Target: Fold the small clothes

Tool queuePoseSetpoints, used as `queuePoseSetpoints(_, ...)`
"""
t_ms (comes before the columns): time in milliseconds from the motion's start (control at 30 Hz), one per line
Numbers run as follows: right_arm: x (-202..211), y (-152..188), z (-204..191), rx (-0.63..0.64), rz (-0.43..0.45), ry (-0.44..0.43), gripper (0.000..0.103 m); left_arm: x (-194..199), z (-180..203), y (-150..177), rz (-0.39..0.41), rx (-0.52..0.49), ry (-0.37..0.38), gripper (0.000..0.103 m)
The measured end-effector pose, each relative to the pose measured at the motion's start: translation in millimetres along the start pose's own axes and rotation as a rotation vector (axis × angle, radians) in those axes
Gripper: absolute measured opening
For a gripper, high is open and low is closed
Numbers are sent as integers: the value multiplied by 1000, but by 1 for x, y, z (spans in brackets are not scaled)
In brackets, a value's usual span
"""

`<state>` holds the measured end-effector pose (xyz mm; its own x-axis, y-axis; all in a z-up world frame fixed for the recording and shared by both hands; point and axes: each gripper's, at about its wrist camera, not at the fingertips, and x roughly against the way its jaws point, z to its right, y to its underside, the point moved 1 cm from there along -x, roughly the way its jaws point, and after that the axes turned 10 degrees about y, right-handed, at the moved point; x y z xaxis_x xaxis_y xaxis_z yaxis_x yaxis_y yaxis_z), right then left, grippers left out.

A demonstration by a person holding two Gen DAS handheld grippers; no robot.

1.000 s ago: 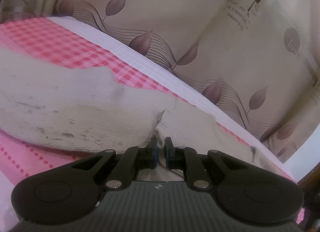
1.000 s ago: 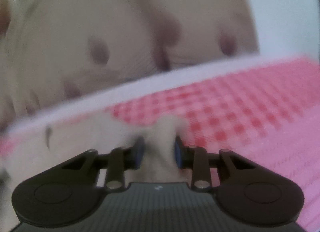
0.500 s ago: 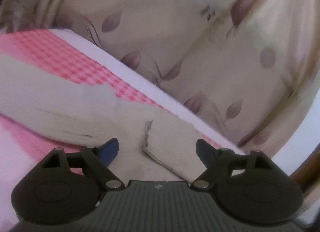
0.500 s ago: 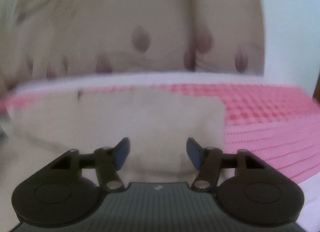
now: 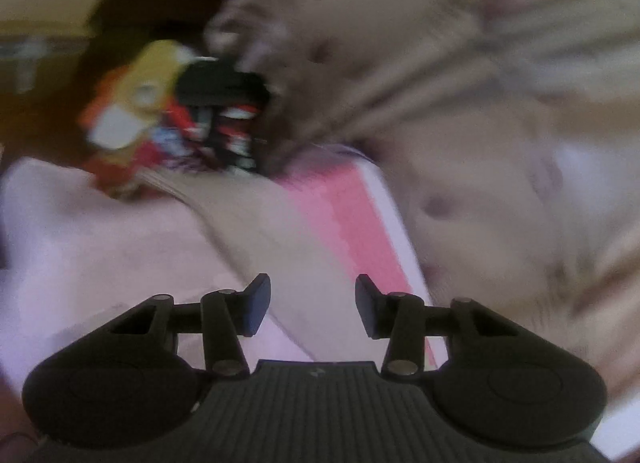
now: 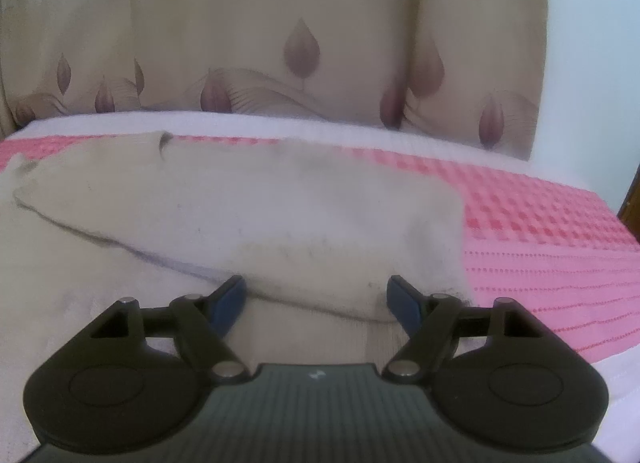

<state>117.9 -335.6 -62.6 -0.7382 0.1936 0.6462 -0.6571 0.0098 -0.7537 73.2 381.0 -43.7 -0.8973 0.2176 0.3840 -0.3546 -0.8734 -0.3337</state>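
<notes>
Both tongs hold nothing: right gripper opening wide over the folded cream sock, which lies at its twelve o'clock on the pink cloth; left gripper closing. One fold looks done; more apparently remain.

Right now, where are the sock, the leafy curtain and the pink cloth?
sock (image 6: 280, 199), right wrist view, its flat middle.
leafy curtain (image 6: 302, 47), right wrist view, a printed leaf.
pink cloth (image 6: 540, 215), right wrist view, its checked part.
</notes>
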Motion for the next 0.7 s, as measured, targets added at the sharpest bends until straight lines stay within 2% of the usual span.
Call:
queuePoseSetpoints(133,0,2,-9,48,16,43,79,-5,-33,-31,-35,81,19,45)
queuePoseSetpoints(200,0,3,-12,67,23,60,81,-11,-44,-35,-55,125,19,45)
queuePoseSetpoints(233,1,3,-14,77,25,70,83,-14,-50,-37,-60,144,26,40)
queuePoseSetpoints(267,1,3,-14,83,27,82,88,-14,-53,-37,-59,151,30,40)
queuePoseSetpoints(400,2,3,-18,103,33,109,90,-15,-58,-40,-41,136,32,40)
queuePoseSetpoints(433,2,3,-18,109,34,115,90,-17,-60,-42,-39,137,30,36)
queuePoseSetpoints(500,2,2,-20,117,34,126,92,-22,-62,-45,-38,142,18,20)
queuePoseSetpoints(533,2,2,-21,120,35,131,92,-25,-63,-46,-40,134,8,5)
queuePoseSetpoints(600,2,2,-21,125,37,137,93,-30,-66,-46,-15,126,-1,4)
queuePoseSetpoints(700,2,2,-22,129,40,141,93,-29,-58,-42,67,100,-3,3)
